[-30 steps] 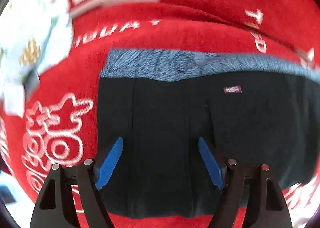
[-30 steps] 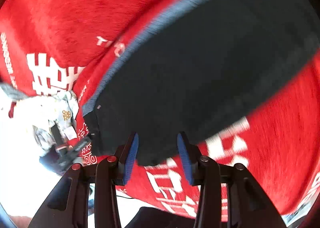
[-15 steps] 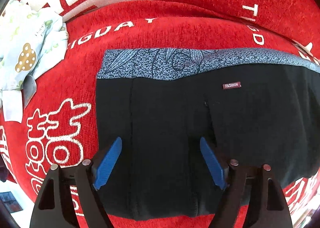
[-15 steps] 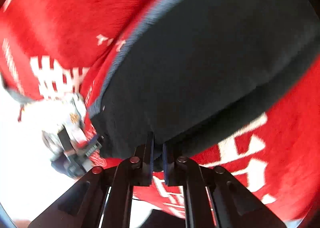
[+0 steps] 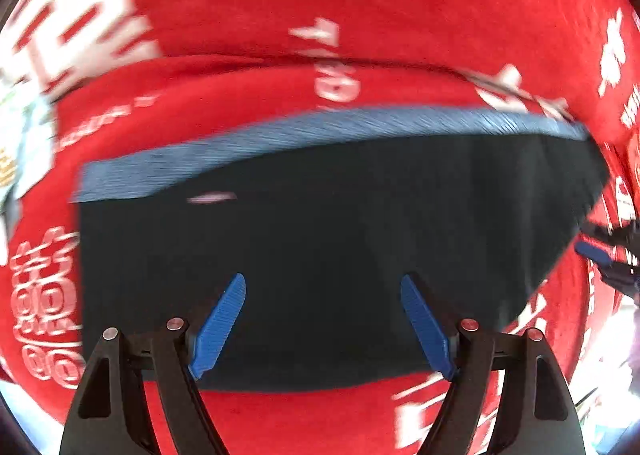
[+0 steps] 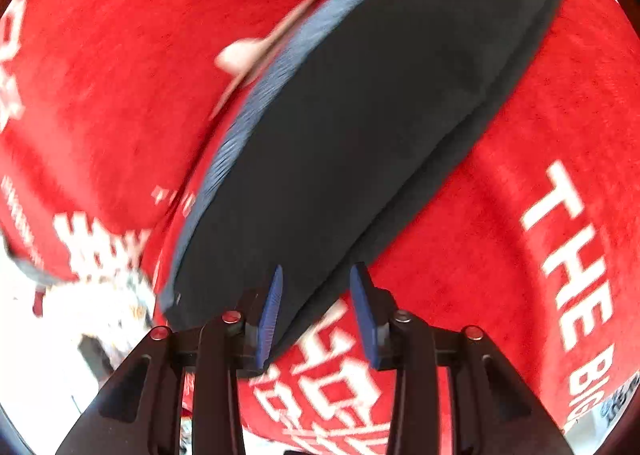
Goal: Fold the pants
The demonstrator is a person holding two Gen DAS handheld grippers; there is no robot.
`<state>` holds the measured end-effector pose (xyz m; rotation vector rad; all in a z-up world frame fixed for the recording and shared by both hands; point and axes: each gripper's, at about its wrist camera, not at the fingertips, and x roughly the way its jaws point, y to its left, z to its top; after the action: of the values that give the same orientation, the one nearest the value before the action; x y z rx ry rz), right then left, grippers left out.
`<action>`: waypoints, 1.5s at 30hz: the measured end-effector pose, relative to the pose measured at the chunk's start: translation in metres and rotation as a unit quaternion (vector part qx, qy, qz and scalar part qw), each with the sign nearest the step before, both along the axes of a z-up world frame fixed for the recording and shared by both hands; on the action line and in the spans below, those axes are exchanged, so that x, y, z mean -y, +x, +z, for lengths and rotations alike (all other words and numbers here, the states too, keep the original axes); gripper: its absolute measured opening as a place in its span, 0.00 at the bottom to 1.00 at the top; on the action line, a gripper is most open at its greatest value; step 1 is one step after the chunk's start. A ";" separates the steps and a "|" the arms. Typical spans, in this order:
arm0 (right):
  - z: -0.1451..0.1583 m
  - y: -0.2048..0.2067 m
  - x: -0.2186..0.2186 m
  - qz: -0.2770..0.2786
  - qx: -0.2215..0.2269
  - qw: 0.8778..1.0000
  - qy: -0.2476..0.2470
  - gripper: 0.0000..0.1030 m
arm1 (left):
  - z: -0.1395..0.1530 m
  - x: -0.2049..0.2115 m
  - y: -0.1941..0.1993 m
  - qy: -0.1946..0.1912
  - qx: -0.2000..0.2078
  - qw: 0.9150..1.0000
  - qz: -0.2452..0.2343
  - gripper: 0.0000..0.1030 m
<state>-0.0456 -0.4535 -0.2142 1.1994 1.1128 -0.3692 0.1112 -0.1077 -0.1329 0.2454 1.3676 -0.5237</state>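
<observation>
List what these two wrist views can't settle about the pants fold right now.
- Left wrist view: motion blur smears the small label on the pants; its text is unreadable.
- Left wrist view: the right gripper sits at the frame edge, blurred and cut off.
- Right wrist view: the pants' far end runs out of the top edge.
- Right wrist view: the right gripper's jaws have just been opening; whether its fingertips touch the hem is unclear.

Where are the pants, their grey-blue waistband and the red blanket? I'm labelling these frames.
pants (image 5: 328,255), left wrist view, middle of the black fabric.
waistband (image 5: 320,129), left wrist view, middle of the grey-blue strip.
red blanket (image 6: 500,215), right wrist view, bare red pile beside the pants.
</observation>
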 end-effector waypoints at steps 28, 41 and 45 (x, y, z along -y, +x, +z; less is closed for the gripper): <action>-0.001 -0.084 0.230 -0.166 -0.014 0.984 -0.066 0.04 | -0.045 0.040 -0.016 0.066 -0.004 0.998 0.002 0.93; 0.001 -0.100 0.264 -0.110 0.003 0.993 -0.046 0.54 | -0.002 0.088 0.003 0.095 0.013 0.993 0.069 0.88; -0.016 -0.084 0.276 -0.120 0.024 0.992 -0.005 0.35 | -0.016 0.130 0.009 0.085 0.010 0.994 0.071 0.88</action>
<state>-0.1295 -0.7294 -0.2303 1.3305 0.9262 -0.5268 0.1201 -0.2381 -0.1491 0.2898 1.3996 -0.2855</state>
